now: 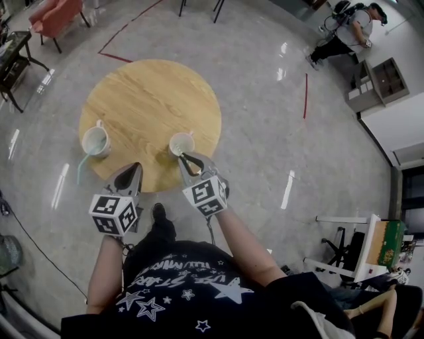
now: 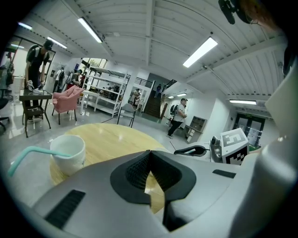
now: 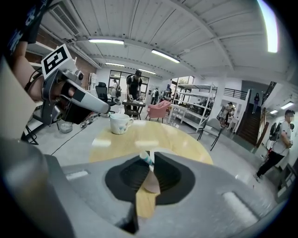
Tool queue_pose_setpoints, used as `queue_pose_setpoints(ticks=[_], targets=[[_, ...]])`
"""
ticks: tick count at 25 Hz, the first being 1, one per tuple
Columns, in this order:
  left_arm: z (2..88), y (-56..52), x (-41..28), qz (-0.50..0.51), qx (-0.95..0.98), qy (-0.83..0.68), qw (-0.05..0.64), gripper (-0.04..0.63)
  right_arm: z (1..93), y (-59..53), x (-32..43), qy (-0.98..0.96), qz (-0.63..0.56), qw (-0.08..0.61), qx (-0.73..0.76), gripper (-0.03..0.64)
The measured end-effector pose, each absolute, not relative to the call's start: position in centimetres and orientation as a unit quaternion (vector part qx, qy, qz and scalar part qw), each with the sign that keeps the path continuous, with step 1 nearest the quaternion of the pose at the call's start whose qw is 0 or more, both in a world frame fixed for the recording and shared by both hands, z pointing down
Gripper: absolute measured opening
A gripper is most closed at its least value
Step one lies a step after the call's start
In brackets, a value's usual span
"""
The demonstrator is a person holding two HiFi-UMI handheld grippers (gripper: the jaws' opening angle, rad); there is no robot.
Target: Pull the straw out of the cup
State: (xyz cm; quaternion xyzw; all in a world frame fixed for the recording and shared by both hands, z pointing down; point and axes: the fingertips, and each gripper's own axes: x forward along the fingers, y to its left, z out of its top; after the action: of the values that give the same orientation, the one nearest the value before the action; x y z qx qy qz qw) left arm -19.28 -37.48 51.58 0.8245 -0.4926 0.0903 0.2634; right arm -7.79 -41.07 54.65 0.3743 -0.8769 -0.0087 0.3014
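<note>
Two white cups stand on a round wooden table [image 1: 149,93]. The right cup [image 1: 180,143] is near the table's front edge, and my right gripper [image 1: 185,157] reaches over its rim. In the right gripper view, that gripper [image 3: 150,159] is shut on the tip of a teal-and-white straw [image 3: 146,158]. The left cup [image 1: 95,140] [image 2: 69,153] [image 3: 120,123] holds a teal straw [image 1: 82,169] [image 2: 28,155] that leans out over the table edge. My left gripper [image 1: 132,171] [image 2: 149,155] hovers at the front edge between the cups, shut and empty.
A person [image 1: 344,33] bends over at the far right of the floor. A pink armchair [image 1: 56,16] and a dark side table [image 1: 13,59] stand at the left. Grey shelving [image 1: 377,83] is at the right. Red tape lines [image 1: 305,96] mark the floor.
</note>
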Motion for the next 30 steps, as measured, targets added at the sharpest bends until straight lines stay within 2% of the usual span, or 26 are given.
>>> queue_pose_setpoints(ticks=[30], targets=[[50.4,-34.0,-15.8,0.084,0.835,-0.488,0.241,0.006,47.8,-37.4,-3.0,-0.872,-0.042,0.212,0.44,0.02]])
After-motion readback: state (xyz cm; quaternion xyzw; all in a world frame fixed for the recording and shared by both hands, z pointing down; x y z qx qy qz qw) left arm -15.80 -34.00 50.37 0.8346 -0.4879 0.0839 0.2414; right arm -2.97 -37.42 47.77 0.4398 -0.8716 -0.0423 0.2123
